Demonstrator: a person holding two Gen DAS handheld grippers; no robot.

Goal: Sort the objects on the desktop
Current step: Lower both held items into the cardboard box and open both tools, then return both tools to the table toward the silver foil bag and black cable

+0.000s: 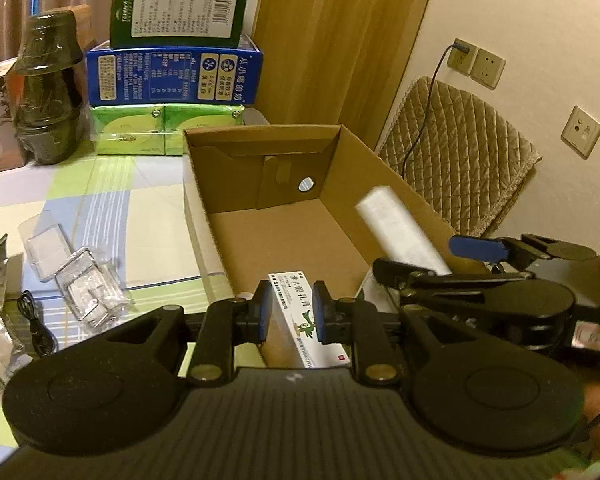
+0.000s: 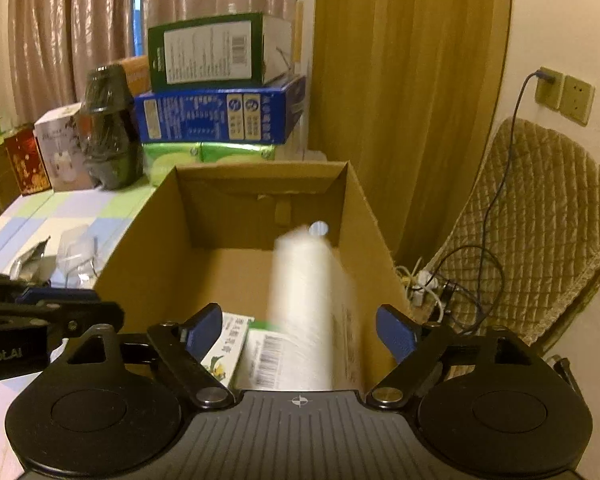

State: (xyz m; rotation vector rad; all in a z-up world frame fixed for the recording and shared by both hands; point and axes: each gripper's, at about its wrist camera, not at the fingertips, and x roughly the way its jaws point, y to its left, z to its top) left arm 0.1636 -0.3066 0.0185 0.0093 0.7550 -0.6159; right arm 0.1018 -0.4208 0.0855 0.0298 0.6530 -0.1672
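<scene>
Stacked cartons (image 1: pixel 172 76) stand behind cardboard box (image 1: pixel 204 208)

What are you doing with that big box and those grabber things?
A person is tidying the desk with a grabber in each hand, putting things into the cardboard box. The right gripper has its jaws wide open over the box, and a white roll, blurry, is between them with neither jaw touching it. The left gripper has its jaws slightly apart on either side of a small medicine box. Clear plastic cases and a black cable lie on the table.
</scene>
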